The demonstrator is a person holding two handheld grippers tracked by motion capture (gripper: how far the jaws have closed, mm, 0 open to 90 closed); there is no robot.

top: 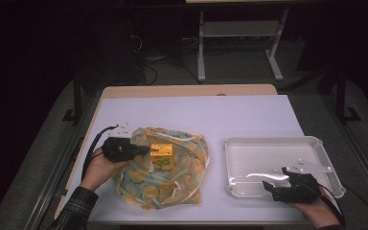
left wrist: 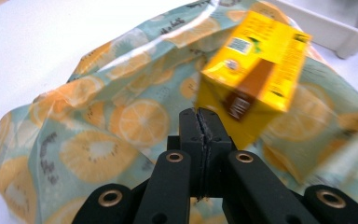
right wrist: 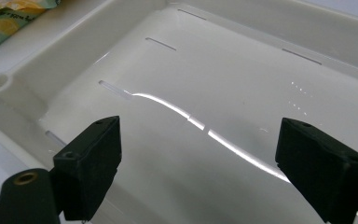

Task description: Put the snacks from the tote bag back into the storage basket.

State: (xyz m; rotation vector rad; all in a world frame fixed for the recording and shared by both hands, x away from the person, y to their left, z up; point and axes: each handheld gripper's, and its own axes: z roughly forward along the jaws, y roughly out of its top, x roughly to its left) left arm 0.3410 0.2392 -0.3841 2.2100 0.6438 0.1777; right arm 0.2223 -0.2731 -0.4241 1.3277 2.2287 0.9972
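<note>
A yellow carton (top: 162, 154) lies on a crumpled cloth bag printed with orange slices (top: 172, 187) at the table's left centre. My left gripper (top: 146, 150) comes in from the left with its jaws shut. In the left gripper view its tips (left wrist: 200, 114) sit right at the lower corner of the tilted, blurred carton (left wrist: 256, 65); I see nothing between the jaws. Around it spreads the printed bag (left wrist: 98, 140). My right gripper (top: 277, 178) hovers open over the near edge of a white plastic tray (top: 268, 139). In the right gripper view, nothing sits between its wide-apart jaws (right wrist: 200, 154) above the tray floor (right wrist: 223, 79).
The table is covered by a white sheet (top: 196, 112) with a wooden edge at the back. Small white bits (top: 122, 127) lie near the left gripper's cable. Beyond the table stands a white metal frame (top: 239, 43) on a dark floor.
</note>
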